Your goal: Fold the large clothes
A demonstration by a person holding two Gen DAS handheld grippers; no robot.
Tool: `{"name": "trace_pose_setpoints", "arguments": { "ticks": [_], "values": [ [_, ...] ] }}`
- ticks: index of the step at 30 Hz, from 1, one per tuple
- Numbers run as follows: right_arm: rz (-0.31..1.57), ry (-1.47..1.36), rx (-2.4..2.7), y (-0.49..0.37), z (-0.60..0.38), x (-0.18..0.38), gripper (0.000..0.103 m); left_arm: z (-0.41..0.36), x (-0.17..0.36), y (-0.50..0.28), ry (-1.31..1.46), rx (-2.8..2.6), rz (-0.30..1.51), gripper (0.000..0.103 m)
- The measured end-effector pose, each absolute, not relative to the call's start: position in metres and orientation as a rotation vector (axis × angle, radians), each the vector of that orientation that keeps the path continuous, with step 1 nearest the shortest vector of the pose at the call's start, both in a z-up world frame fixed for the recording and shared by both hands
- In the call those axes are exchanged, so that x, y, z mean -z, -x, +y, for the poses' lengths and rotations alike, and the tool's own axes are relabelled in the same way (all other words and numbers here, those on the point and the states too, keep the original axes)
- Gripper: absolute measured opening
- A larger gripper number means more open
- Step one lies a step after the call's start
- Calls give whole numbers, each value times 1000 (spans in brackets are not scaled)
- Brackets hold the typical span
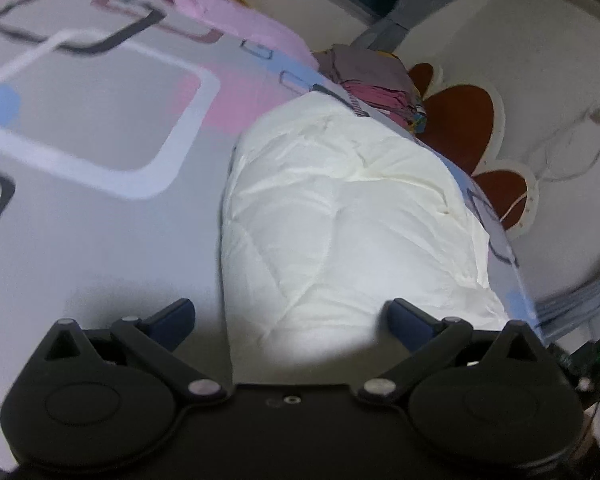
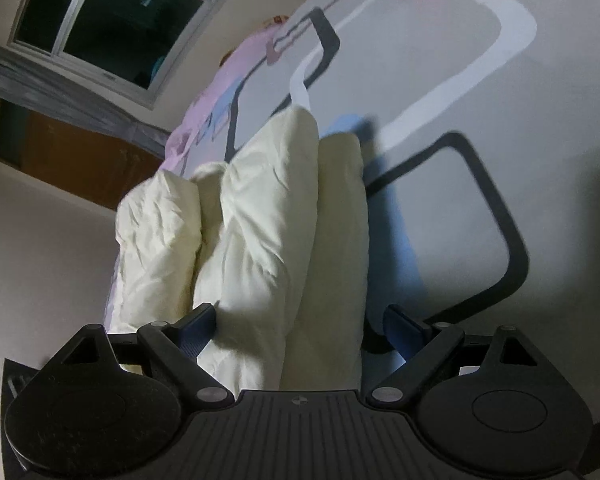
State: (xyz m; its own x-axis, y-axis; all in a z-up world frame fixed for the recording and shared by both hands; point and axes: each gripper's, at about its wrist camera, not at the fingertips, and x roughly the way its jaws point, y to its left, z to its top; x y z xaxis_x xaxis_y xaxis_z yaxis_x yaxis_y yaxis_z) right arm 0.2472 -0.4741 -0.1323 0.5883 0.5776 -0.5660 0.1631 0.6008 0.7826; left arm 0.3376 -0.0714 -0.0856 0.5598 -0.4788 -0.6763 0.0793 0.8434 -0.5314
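Note:
A puffy cream-white quilted garment [image 1: 340,216] lies folded into a thick bundle on the patterned bed sheet [image 1: 100,216]. My left gripper [image 1: 290,318] is open, hovering just before the bundle's near end, with nothing between its fingers. In the right wrist view the same garment [image 2: 260,232] shows as several stacked puffy layers. My right gripper [image 2: 300,322] is open, its jaws wide on either side of the garment's near edge, not closed on it.
The sheet [image 2: 440,80] has grey, pink and white rounded squares. A pink cloth [image 1: 228,12] and a stack of folded clothes [image 1: 376,76] lie at the bed's far edge. A window [image 2: 108,12] and a wooden cabinet [image 2: 72,160] are beyond the bed.

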Motion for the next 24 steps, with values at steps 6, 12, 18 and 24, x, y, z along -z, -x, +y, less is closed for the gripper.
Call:
{"name": "trace_pose_setpoints", "arguments": {
  "ticks": [6,12,18,24],
  "values": [
    [876,-743,-224,-248,-464,109,90,-80,69,-326,344,303,875,102],
    [914,-608,-231,-258,-443,106,90,-93,68,-335,288,339,894,103],
    [980,-757,-271,-268,-442,148,91,-94,94,-352,365,405,982,103],
    [984,-782,-306,-270,-444,150,91,-79,120,-360,552,475,1041,103]
  ]
}}
